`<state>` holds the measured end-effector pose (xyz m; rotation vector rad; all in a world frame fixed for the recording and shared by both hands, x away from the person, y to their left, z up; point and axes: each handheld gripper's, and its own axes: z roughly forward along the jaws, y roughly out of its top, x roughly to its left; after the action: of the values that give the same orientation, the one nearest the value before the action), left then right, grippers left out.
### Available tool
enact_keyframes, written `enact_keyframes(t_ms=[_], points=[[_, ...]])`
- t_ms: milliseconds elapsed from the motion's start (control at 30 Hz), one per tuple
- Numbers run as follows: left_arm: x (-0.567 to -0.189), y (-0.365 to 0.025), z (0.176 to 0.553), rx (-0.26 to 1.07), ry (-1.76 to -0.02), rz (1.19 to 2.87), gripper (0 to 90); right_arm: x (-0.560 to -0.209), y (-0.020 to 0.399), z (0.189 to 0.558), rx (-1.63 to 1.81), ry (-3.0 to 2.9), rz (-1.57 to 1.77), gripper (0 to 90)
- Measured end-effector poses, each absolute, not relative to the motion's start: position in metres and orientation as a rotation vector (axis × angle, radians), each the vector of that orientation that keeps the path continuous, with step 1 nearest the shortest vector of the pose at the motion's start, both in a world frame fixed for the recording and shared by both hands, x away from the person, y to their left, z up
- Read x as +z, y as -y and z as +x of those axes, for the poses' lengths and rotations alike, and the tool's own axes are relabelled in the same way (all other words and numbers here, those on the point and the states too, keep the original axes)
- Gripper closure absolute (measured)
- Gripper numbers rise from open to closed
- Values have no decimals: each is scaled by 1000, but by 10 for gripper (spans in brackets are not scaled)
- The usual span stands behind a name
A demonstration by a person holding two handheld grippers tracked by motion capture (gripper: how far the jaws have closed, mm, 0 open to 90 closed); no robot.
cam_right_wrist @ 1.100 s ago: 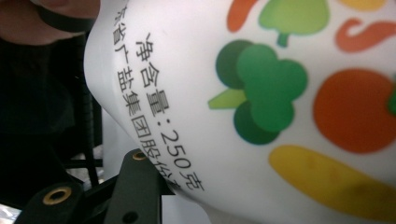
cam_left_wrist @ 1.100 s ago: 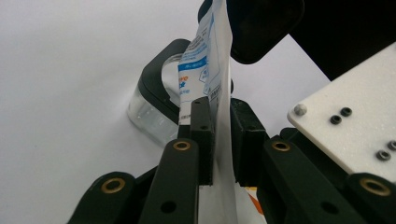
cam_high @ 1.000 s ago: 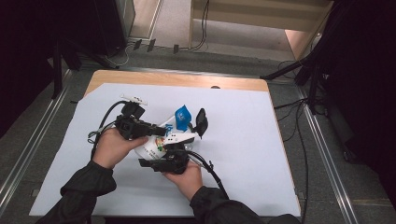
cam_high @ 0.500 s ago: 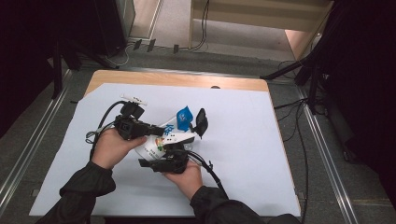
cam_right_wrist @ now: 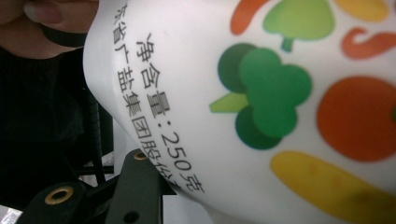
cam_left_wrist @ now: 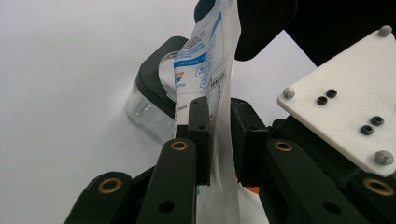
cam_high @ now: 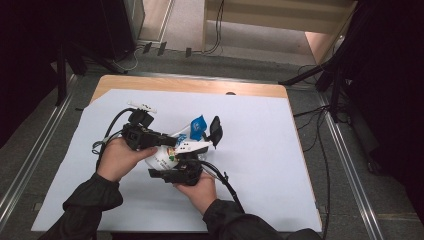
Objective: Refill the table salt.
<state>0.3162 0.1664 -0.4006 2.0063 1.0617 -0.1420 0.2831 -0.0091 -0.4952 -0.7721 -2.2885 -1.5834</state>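
Both grippers meet over the near-left part of the white sheet (cam_high: 260, 165) that covers the table. Left gripper (cam_left_wrist: 219, 140) — jaws narrow, just opened a little, the thin edge of the white printed bag (cam_left_wrist: 212, 70) standing between the pads. Right gripper (cam_high: 187, 150) holds the bag's bulging lower end (cam_right_wrist: 261, 107) — grip not visible, cannot tell. A clear jar with a black lid (cam_left_wrist: 156, 100) sits just behind the bag.
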Motion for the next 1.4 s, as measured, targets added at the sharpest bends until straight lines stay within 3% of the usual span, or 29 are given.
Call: enact_keyframes(t_ms=[233, 567, 700, 1400], points=[[-400, -170, 316, -159, -1060, 1996, 793, -495, 11, 285, -1601, 2230, -764, 622], [-396, -167, 313, -81, -1090, 2023, 879, -494, 7, 283, -1588, 2296, -758, 610], [-394, -165, 311, -62, -1100, 2025, 881, -493, 5, 281, -1584, 2338, -760, 585], [-397, -168, 312, -107, -1092, 2000, 840, -492, 7, 282, -1585, 2316, -768, 648]])
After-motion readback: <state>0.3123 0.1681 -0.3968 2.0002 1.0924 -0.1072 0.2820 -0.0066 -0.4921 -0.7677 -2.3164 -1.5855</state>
